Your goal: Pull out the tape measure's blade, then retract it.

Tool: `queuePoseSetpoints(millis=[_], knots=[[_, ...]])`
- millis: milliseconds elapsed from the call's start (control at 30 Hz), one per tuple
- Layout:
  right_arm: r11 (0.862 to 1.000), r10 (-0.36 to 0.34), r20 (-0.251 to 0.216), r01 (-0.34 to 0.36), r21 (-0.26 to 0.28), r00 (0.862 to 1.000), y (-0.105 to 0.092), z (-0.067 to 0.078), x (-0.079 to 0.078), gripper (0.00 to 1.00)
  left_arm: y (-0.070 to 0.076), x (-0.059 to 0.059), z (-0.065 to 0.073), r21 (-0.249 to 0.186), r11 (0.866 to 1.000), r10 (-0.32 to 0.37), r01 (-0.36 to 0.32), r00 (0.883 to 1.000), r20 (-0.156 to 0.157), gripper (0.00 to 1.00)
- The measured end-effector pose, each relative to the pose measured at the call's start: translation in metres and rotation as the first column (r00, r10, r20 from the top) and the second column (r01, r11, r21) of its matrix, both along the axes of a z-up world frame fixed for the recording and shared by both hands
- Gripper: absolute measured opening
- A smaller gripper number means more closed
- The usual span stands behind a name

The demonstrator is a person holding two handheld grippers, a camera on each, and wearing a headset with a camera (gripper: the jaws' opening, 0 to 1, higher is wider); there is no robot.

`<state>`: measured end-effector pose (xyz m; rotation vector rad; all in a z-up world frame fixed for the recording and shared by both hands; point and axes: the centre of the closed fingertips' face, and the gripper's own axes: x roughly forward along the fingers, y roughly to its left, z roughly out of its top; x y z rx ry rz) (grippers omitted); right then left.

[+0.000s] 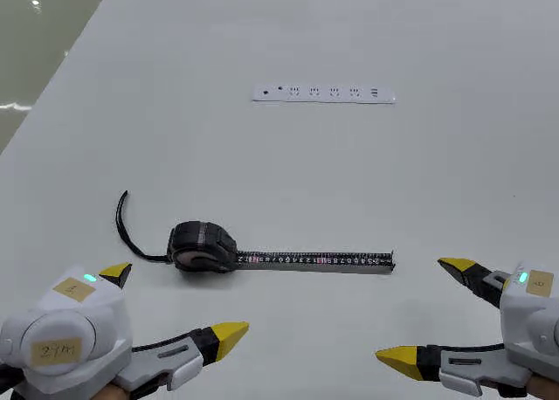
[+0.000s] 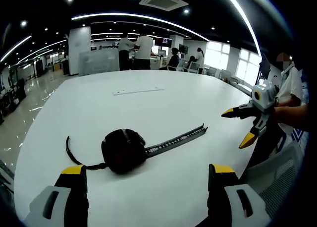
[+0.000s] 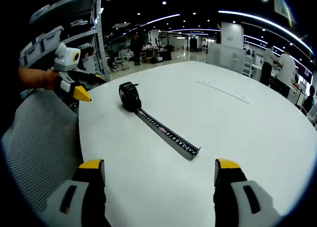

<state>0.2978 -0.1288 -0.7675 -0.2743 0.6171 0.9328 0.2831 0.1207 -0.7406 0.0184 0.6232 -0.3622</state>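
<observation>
Tape case sits on the white table, nothing touching it. Blade is out of the case and lies flat on the table, running from the case toward the right claw's side. Its tip is free. Black strap curls off the opposite end of the case.

Left claw: jaws wide apart, empty, near the case on the person's side, no contact. In the left gripper view the case sits ahead of the jaw tips, roughly centred between them.

Right claw: jaws wide apart, empty, well apart from the case, past the blade tip and nearer the person. In the right gripper view the blade tip lies ahead of the jaws with a clear gap.

White power strip lies beyond the case, well apart from it.
</observation>
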Motion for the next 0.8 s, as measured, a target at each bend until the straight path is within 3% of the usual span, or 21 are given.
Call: queuePoseSetpoints(millis=[333, 633, 800], knots=[[0.997, 0.078, 0.0, -0.078, -0.027, 0.997, -0.003, -0.01, 0.006, 0.86, 0.005, 0.007, -0.002, 0.027, 0.996, 0.08, -0.08, 0.997, 0.001, 0.99], [0.989, 0.142, 0.008, -0.142, -0.043, 0.99, -0.006, -0.017, 0.015, 0.79, 0.007, 0.012, -0.007, 0.05, 0.99, 0.136, -0.135, 0.991, -0.021, 0.99], [0.982, 0.179, 0.003, -0.178, -0.062, 0.984, -0.008, -0.021, 0.021, 0.75, 0.006, 0.015, -0.008, 0.036, 0.986, 0.163, -0.162, 0.986, -0.029, 0.99]])
